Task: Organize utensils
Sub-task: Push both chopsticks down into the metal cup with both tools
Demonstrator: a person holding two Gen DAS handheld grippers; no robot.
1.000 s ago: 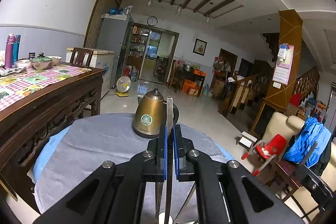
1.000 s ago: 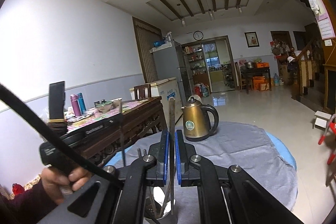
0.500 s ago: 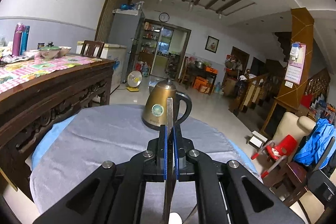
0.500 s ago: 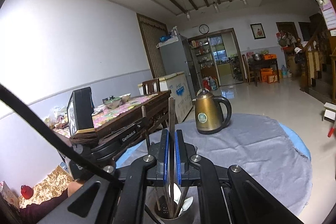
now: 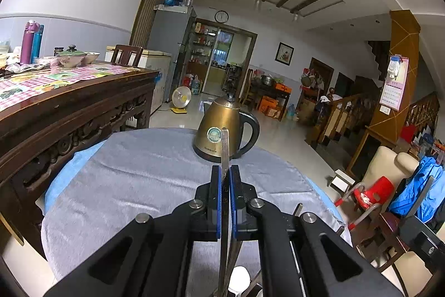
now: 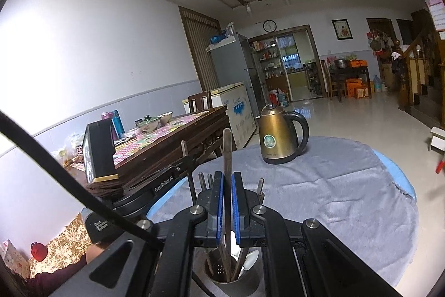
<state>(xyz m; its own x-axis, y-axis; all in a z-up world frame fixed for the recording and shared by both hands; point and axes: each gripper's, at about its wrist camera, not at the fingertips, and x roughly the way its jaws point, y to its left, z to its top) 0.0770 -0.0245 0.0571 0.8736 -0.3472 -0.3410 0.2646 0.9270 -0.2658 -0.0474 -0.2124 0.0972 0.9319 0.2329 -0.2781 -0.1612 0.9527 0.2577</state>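
My left gripper [image 5: 225, 171] is shut on a flat metal utensil handle [image 5: 224, 146] that stands upright between its blue pads. Below it a white spoon [image 5: 238, 277] and another handle tip [image 5: 298, 209] show. My right gripper [image 6: 227, 177] is shut on a second metal utensil [image 6: 227, 152]. Its lower end reaches into a dark round utensil holder [image 6: 222, 286] that holds several utensils and a white spoon [image 6: 249, 262]. Just left of that holder, in the right wrist view, sits the left tool's black body [image 6: 164, 183] with its thin utensil [image 6: 185, 155] upright.
A brass kettle [image 5: 221, 130] stands at the far side of the round table under a grey cloth [image 5: 133, 180]. A dark carved wooden table [image 5: 69, 107] with bowls and bottles is close on the left. A hand [image 6: 94, 255] holds the left tool. Chairs stand at the right.
Both grippers have come down toward the table, each still gripping its utensil. In the right wrist view the holder has come fully into sight and the left tool has drawn in beside it.
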